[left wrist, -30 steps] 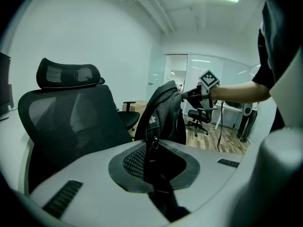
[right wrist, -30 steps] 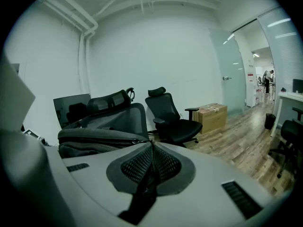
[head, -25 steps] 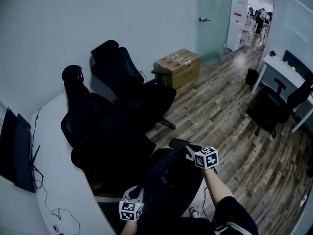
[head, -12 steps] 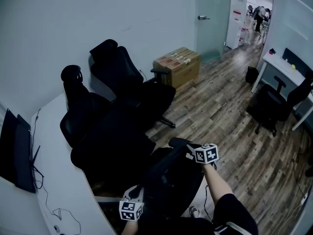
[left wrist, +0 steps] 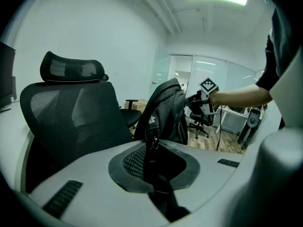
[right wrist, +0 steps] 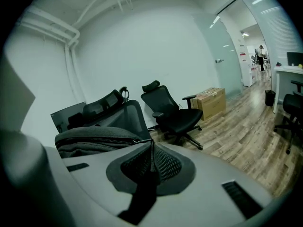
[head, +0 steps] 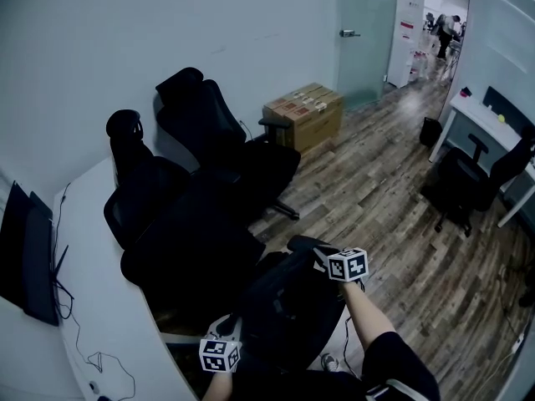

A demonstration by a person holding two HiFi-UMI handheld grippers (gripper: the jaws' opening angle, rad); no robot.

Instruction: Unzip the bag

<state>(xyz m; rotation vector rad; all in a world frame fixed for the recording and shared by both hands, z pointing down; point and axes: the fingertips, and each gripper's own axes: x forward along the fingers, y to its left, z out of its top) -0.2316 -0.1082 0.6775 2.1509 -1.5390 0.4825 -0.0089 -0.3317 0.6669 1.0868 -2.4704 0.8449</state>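
Distant person point(head: 444, 28) tiny, indistinct

We find the bag point(head: 288, 307) between our left gripper point(head: 229, 331), nearer us, and right gripper point(head: 323, 258), farther off. Office chairs point(head: 209, 140) stand behind it, a cardboard box point(head: 303, 114) beyond them, a desk point(head: 92, 299) at left.

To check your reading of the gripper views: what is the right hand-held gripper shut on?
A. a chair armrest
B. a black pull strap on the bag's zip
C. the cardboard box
B: the right hand-held gripper pinches the black pull strap, which leads to the zip of the bag.
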